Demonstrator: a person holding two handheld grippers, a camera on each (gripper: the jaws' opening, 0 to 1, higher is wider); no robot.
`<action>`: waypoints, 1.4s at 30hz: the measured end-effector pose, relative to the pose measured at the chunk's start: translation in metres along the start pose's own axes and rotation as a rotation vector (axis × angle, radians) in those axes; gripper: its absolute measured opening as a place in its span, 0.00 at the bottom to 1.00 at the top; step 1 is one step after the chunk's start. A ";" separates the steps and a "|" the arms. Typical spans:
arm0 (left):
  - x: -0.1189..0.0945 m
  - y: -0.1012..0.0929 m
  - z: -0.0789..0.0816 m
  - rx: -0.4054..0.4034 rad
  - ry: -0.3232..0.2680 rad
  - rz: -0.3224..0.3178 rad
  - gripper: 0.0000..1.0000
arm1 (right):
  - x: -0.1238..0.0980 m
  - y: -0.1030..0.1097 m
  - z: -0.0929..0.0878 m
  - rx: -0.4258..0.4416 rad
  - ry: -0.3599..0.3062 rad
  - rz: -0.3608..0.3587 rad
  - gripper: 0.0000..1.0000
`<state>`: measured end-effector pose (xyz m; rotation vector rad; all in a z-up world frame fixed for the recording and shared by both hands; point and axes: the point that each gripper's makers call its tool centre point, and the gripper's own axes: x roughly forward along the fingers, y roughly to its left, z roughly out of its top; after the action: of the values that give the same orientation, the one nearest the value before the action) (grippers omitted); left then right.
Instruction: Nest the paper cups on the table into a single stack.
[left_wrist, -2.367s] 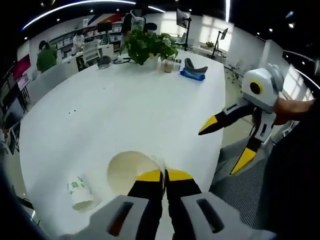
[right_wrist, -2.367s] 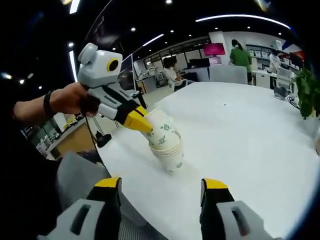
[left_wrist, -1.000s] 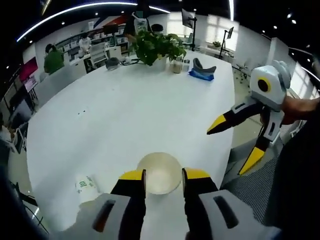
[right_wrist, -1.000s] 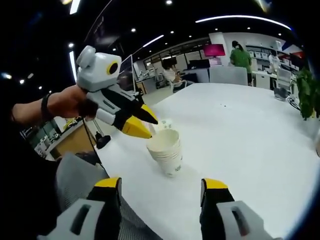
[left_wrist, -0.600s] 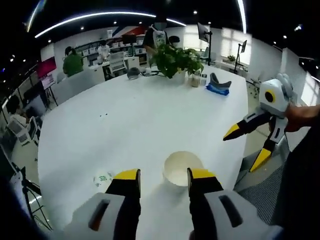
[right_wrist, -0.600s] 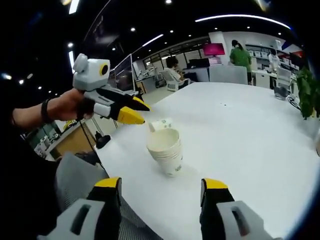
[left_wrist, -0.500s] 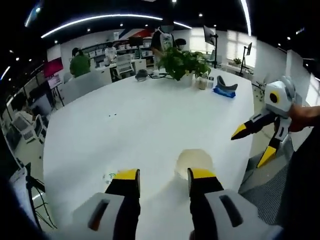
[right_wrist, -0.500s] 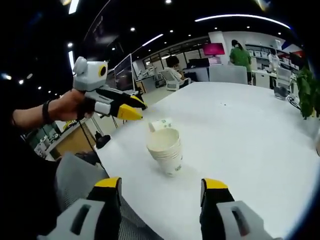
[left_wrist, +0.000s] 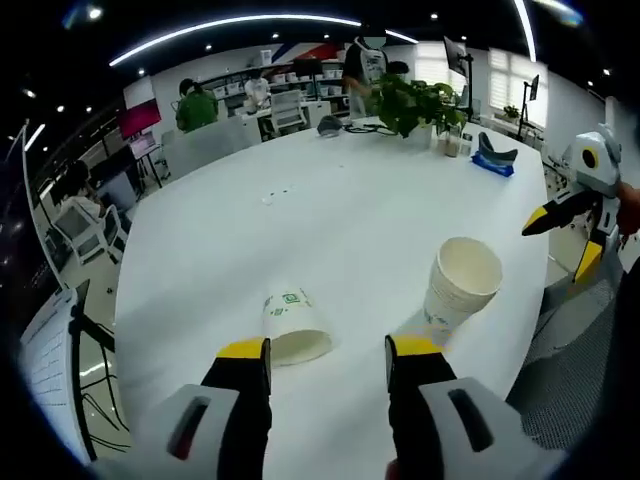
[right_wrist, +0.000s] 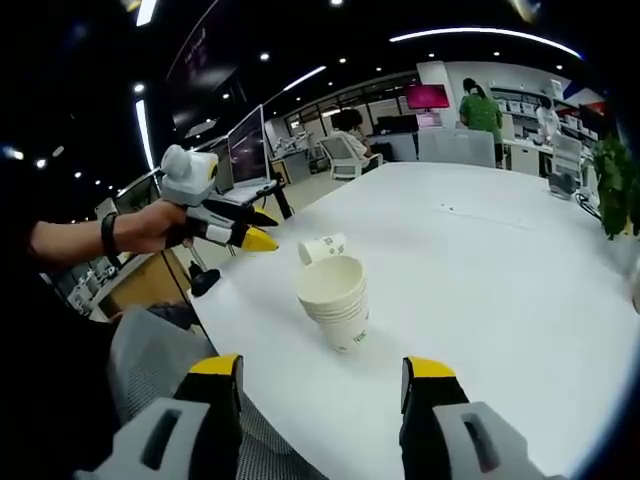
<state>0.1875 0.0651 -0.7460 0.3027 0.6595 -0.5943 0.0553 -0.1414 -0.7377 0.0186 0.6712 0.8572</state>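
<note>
A stack of nested white paper cups stands upright near the table's edge. One more paper cup with green print lies on its side on the white table. My left gripper is open and empty; the lying cup is just ahead of its left jaw and the stack is ahead to the right. My right gripper is open and empty, held off the table edge, with the stack straight ahead of it.
A potted plant, small jars and a blue-and-grey object stand at the table's far end. Desks, chairs and monitors surround the table, and a person in green sits beyond it. Grey carpet shows below the table's edge.
My left gripper let go of the cup it set on the stack, pulled back and swung left toward the lying cup. The right gripper has stayed still.
</note>
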 end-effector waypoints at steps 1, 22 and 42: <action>0.003 0.005 -0.003 -0.001 0.001 0.004 0.46 | -0.001 0.001 0.001 -0.002 0.002 0.000 0.65; 0.053 0.055 -0.055 0.055 0.057 0.060 0.44 | -0.013 0.001 0.002 0.065 -0.006 -0.075 0.65; 0.114 0.059 -0.033 0.123 -0.070 0.047 0.36 | -0.022 -0.009 -0.007 0.114 -0.002 -0.130 0.64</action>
<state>0.2792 0.0786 -0.8406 0.4096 0.5477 -0.5987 0.0474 -0.1646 -0.7342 0.0779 0.7111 0.6937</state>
